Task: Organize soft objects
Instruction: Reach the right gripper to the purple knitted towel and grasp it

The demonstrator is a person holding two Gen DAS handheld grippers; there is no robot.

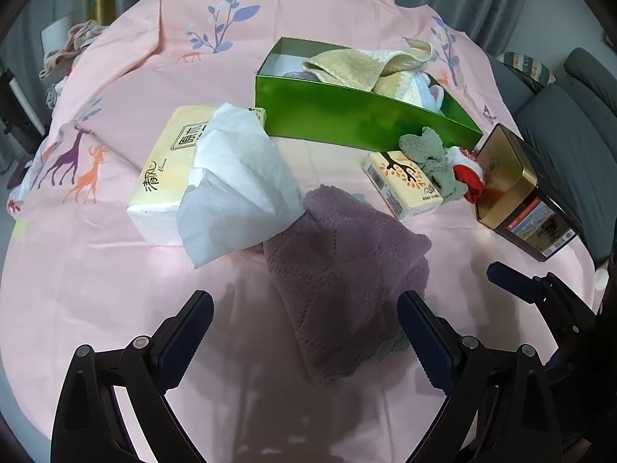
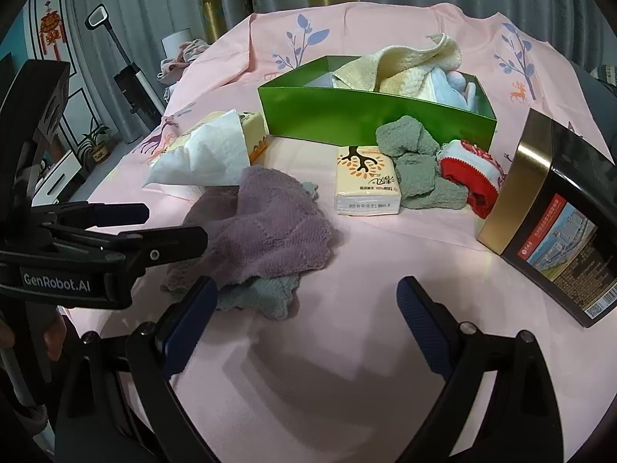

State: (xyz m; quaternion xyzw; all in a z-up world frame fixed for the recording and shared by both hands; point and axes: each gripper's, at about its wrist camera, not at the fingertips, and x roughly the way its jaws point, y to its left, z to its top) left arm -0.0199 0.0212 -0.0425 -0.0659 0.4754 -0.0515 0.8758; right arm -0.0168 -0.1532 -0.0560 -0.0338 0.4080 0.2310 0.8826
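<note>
A purple towel [image 1: 343,281] [image 2: 266,227] lies crumpled on the pink cloth, over a grey-green cloth [image 2: 262,297]. My left gripper [image 1: 306,328] is open just above it, fingers on either side of its near end. My right gripper [image 2: 306,308] is open over bare cloth, to the right of the towel. The green box [image 1: 347,112] [image 2: 366,115] behind holds a cream towel [image 1: 358,65] [image 2: 405,65] and white cloths. A grey-green sock [image 2: 416,162] [image 1: 428,154] and a red-and-white sock [image 2: 474,173] [image 1: 468,177] lie in front of the box.
A large tissue pack [image 1: 169,162] with a loose white tissue [image 1: 235,181] sits left of the box. A small tissue pack [image 2: 366,181] [image 1: 401,181] lies in front of it. A gold-and-black tin [image 2: 547,216] [image 1: 520,193] lies at the right. Curtains hang behind the table.
</note>
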